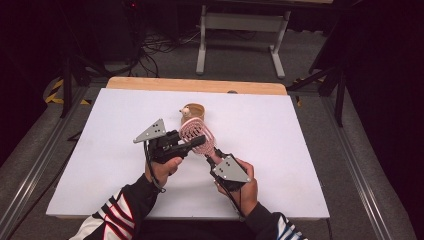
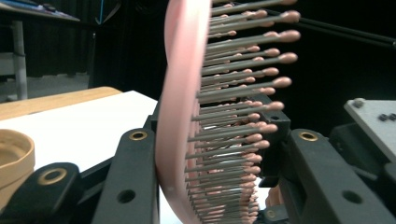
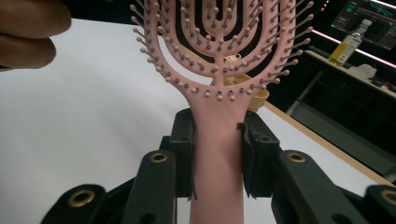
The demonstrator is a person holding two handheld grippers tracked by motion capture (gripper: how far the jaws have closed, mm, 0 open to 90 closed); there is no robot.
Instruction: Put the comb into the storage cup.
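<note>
- Step in hand, as judged: handover or 2-gripper hold of the pink plastic hairbrush with vented oval head and ball-tipped grey bristles (image 1: 197, 136), raised above the white table top (image 1: 100, 150).
- Right gripper (image 1: 216, 156): jaws clamped on the brush handle. In the right gripper view the pads (image 3: 184, 154) press both flat sides of the handle (image 3: 217, 154), and the head rises straight ahead of the jaws.
- Left gripper (image 1: 192, 142): jaws drawn together on the brush head. In the left gripper view the head (image 2: 180, 116) stands edge-on between the jaws; 1 jaw lies against the smooth pink back, the other sits at the bristle tips (image 2: 261, 126).
- Brush position: held in the air between both grippers, just in front of the round tan wooden container (image 1: 193, 112), apart from it. The bristles face the person's right side in the high view.
- Next move, as judged: only 1 grip can let go if the brush is to stay up. Contact on the bristle side is springy, so the left hold needs checking before the right jaws let go of the handle.
- Risk, as judged: the head may pivot or slip along the bristles once it is held from that side alone.
</note>
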